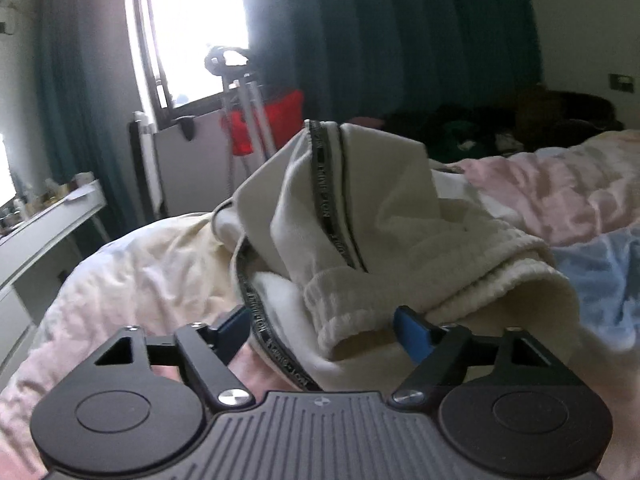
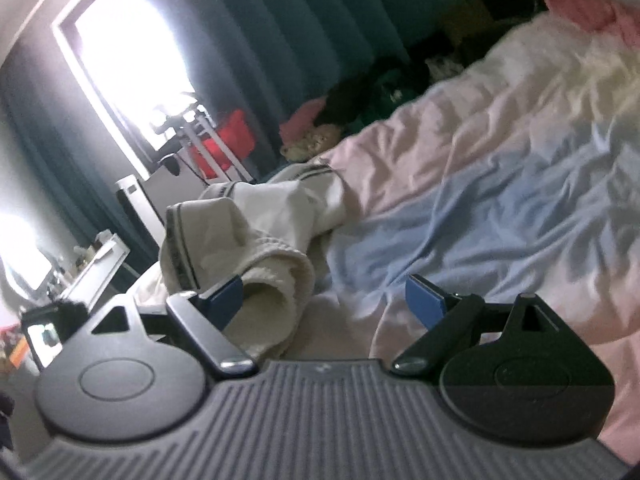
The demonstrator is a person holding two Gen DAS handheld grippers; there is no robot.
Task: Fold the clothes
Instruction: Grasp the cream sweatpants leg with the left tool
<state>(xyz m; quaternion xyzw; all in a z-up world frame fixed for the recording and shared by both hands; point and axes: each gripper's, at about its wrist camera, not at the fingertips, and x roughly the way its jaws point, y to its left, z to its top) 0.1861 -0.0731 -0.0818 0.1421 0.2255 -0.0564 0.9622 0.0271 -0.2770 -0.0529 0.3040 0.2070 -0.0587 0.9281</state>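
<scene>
A cream garment (image 1: 360, 216) with dark lettered stripes lies bunched on the bed, with a ribbed cuff (image 1: 344, 316) toward me. My left gripper (image 1: 324, 328) is open, its blue pads on either side of the cuff and the striped edge, not closed on them. In the right wrist view the same garment (image 2: 248, 236) lies left of centre. My right gripper (image 2: 324, 304) is open and empty, its left pad (image 2: 224, 296) just beside the garment's rolled ribbed end, over the bedcover.
The bed has a wrinkled pink, blue and white duvet (image 2: 500, 168). A dark pile of clothes (image 1: 500, 124) lies at the far side. A tripod (image 1: 244, 92), a red item (image 1: 276, 120), a window and a white desk (image 1: 48, 224) stand at the left.
</scene>
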